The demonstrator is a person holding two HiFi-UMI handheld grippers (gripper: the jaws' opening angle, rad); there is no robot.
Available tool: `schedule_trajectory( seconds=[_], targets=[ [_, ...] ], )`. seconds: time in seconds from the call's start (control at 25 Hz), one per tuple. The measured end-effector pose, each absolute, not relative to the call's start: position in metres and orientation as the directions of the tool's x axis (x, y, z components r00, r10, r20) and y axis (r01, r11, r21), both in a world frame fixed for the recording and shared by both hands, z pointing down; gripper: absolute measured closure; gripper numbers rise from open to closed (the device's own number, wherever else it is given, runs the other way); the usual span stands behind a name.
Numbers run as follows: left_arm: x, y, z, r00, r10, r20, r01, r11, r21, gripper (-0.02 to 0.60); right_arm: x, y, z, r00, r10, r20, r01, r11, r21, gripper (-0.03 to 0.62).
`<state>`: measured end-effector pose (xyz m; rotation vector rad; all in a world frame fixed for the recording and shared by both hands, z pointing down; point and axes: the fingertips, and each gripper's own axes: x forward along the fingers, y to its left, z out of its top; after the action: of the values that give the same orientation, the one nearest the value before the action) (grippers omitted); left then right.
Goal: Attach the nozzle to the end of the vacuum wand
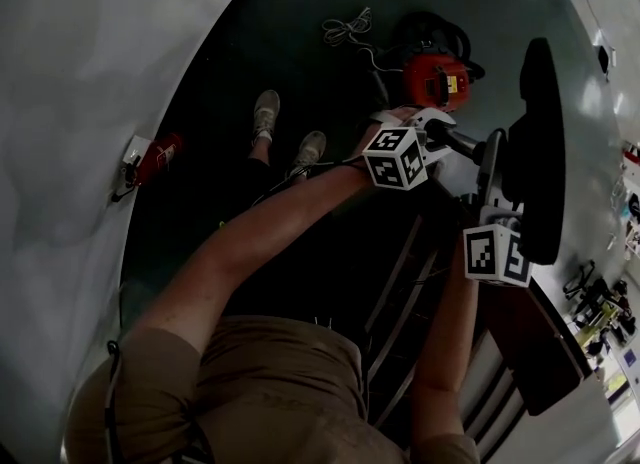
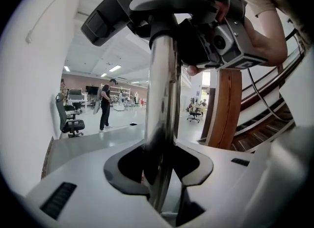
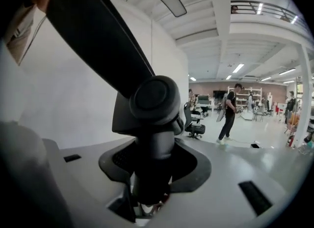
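At the right of centre in the head view, left gripper: marker cube toward the camera, held out on a bare forearm above the dark floor.
Left fingers: closed onto the shiny chrome vacuum wand, which stands up through the notch between them, with the pads against its sides.
Right gripper: to the lower right of the left one in the head view, just beside it.
Right fingers: clamped on the round neck of the flat black plastic floor nozzle, set fairly wide around it.
Nozzle and wand: in the left gripper view the wand's top end runs up into the nozzle's dark collar at the upper middle of the frame. Whether it is fully seated I cannot tell.
Red canister vacuum cleaner: on the floor at the upper middle of the head view, beyond both grippers. A pale looped cord lies to its upper left.
Grey shoes: on the floor, left of the canister.
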<state>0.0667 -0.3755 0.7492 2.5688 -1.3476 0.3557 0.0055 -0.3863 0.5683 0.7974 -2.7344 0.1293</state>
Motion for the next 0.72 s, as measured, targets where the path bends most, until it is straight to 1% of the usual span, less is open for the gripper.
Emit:
schedule_trajectory(
  seconds=[0.08, 0.12, 0.16, 0.2, 0.36, 0.48, 0.6, 0.72],
  targets=[
    [0.065, -0.376, 0.75, 0.54, -0.782, 0.312, -0.836, -0.54, 0.093, 0.44, 0.005, -0.378, 0.564, -0.804, -0.561, 0.197, -0.567, 0.823, 0.031, 0.424],
    [0.067, -0.375, 0.75, 0.531, -0.789, 0.31, -0.844, -0.525, 0.11, 0.442, 0.004, -0.368, 0.562, -0.811, -0.566, 0.144, -0.567, 0.823, 0.042, 0.424],
    [0.069, -0.375, 0.75, 0.519, -0.798, 0.305, -0.853, -0.506, 0.127, 0.446, 0.0, -0.357, 0.561, -0.823, -0.555, 0.12, -0.554, 0.831, 0.049, 0.424],
    [0.067, -0.375, 0.749, 0.507, -0.808, 0.299, -0.861, -0.49, 0.137, 0.471, -0.006, -0.35, 0.56, -0.835, -0.536, 0.123, -0.533, 0.844, 0.054, 0.424],
    [0.043, -0.362, 0.748, 0.495, -0.819, 0.289, -0.868, -0.478, 0.131, 0.472, -0.035, -0.344, 0.57, -0.864, -0.453, 0.218, -0.455, 0.889, 0.044, 0.424],
    [0.028, -0.342, 0.747, 0.5, -0.817, 0.287, -0.864, -0.496, 0.092, 0.456, -0.044, -0.345, 0.574, -0.858, -0.443, 0.26, -0.449, 0.893, 0.041, 0.424],
    [0.025, -0.34, 0.748, 0.499, -0.809, 0.31, -0.858, -0.511, 0.049, 0.456, -0.049, -0.345, 0.575, -0.853, -0.444, 0.274, -0.449, 0.892, 0.047, 0.425],
    [0.018, -0.343, 0.75, 0.482, -0.819, 0.31, -0.871, -0.486, 0.071, 0.456, -0.057, -0.347, 0.578, -0.855, -0.432, 0.287, -0.437, 0.898, 0.05, 0.425]
  ],
)
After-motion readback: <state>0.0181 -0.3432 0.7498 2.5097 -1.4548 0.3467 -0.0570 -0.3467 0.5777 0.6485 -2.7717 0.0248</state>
